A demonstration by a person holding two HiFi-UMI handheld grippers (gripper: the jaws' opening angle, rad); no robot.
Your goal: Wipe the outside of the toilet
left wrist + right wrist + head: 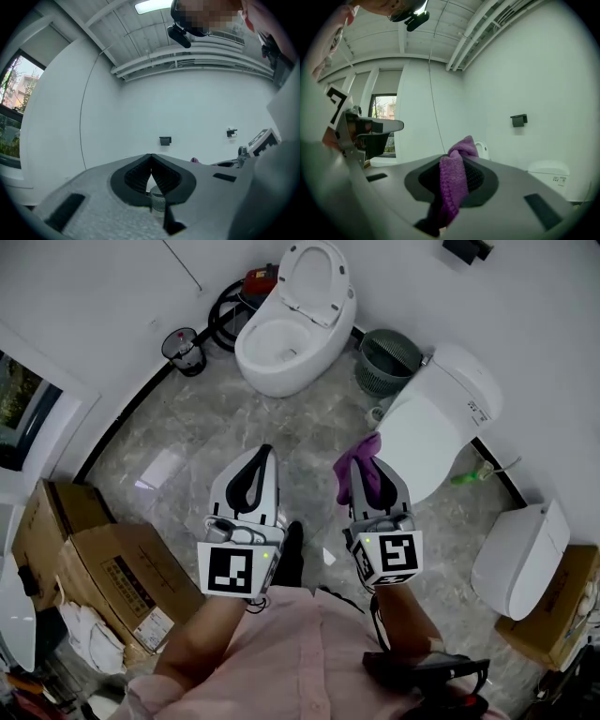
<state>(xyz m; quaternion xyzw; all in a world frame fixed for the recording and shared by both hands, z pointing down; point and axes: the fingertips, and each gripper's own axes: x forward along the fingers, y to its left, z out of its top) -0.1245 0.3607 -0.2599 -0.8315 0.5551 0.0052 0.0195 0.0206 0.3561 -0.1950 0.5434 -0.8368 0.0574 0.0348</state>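
Note:
A white toilet [286, 343] with its lid raised stands on the marble floor at the top centre of the head view. A second white toilet [439, 418] with its lid down sits to the right of it. My right gripper [364, 457] is shut on a purple cloth [359, 465], held above the floor just left of the closed toilet. The purple cloth [454, 180] fills the jaws in the right gripper view. My left gripper [264, 454] is shut with nothing in it, beside the right one, and its tips meet [150, 157] in the left gripper view.
A green basket [386, 360] stands between the two toilets. A small black bin [184, 350] and coiled hose [225, 315] sit by the far wall. Cardboard boxes [103, 568] are at the left, another white fixture [520, 554] at the right. A green brush [469, 476] lies nearby.

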